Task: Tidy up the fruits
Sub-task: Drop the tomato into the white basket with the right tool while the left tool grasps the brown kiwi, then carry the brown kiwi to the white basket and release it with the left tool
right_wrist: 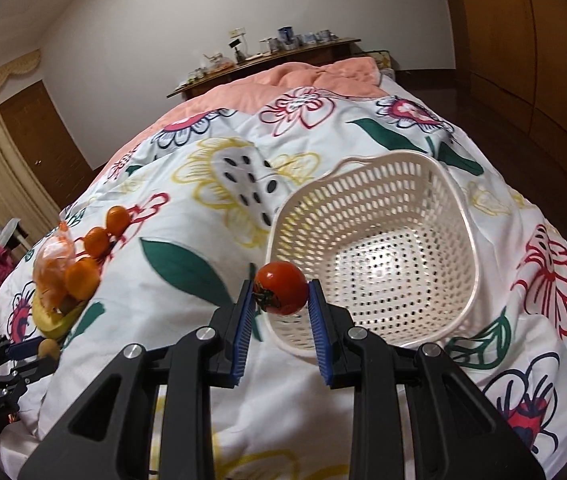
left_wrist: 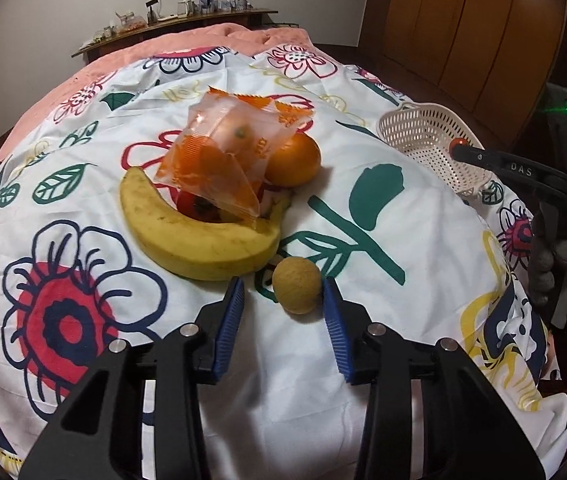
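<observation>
While the right gripper [right_wrist: 279, 292] clamps a small red persimmon [right_wrist: 280, 288] between its blue pads, it holds the fruit just at the near rim of the white perforated basket [right_wrist: 403, 200], which sits tilted on the flowered bedspread [right_wrist: 203, 248] with its mouth toward the camera. Whether the fruit is above the rim or just short of it, I cannot tell.

The left gripper [left_wrist: 283, 292] has its jaws spread wide on either side of a small tan round fruit [left_wrist: 296, 285] — the right pad looks to be touching it, the left pad is apart. Just beyond lies a banana [left_wrist: 199, 240], curving around another red persimmon [left_wrist: 197, 206]. A clear orange-printed snack bag [left_wrist: 223, 148] leans over the pile, beside an orange [left_wrist: 293, 159]. In the right wrist view, two more small oranges [right_wrist: 107, 230] lie behind the pile.
</observation>
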### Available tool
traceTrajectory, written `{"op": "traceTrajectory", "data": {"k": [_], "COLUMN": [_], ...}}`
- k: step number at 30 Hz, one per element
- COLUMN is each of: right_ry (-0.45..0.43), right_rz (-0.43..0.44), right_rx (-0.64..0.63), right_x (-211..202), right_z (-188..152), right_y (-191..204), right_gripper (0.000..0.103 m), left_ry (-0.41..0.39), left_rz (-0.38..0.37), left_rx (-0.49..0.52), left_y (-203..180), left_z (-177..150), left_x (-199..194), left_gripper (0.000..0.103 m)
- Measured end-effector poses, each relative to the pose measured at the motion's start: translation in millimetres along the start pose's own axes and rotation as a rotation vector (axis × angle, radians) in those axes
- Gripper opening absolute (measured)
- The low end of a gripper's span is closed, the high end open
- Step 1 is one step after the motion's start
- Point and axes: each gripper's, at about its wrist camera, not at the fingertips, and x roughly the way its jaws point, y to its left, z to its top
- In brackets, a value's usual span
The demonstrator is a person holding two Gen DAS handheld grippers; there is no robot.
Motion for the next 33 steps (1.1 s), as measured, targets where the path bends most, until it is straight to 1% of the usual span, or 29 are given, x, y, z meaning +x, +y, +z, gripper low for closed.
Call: {"op": "traceTrajectory", "data": {"k": [4,7,9,17,21,26,28,29,30,33], "right_ry": [0.003,0.004,0.000,-0.008,0.003,0.017,0.012,0.010,0.004,-0.017], "right_rz": [-0.020,-0.028,-0.035,-0.057,-0.073,-0.105,-0.121,-0.125,-0.131,-0.148], "right_rx": [0.032,0.045,0.046,0.041,0.049,0.061,0.076,0.087,0.097,0.108], "right_x": [3,4,3,3,7,14,14,13,11,6], "right_z": [-2,-2,-2,0,0,0,-1,-1,-1,0], "right_y": [-14,-20,-22,-25,-31,-40,-45,-47,-49,-52], "right_gripper": [0.027,0.027,0.027,0.027,0.027,0.028,0.033,0.046,0.057,0.057], "left_ry": [0.012,0.012,0.009,-0.020,-0.057,-0.071,-0.072,-0.073,-0.074,-0.081], "left_rz": [-0.010,-0.010,-0.015,-0.006,-0.019,-0.027,-0.028,-0.030,-0.032,-0.044], "left_rx": [0.001,0.002,0.009,0.035,0.047,0.074,0.079,0.080,0.082,0.092], "left_y": [-1,0,-1,-9,-14,-25,-28,-29,-30,-35], "left_z": [2,3,3,5,10,16,17,20,21,27], "left_x": [4,4,3,-5,-19,-25,-25,-26,-26,-28], "left_gripper": [0.041,0.034,0.027,0.027,0.027,0.027,0.027,0.027,0.027,0.027]}}
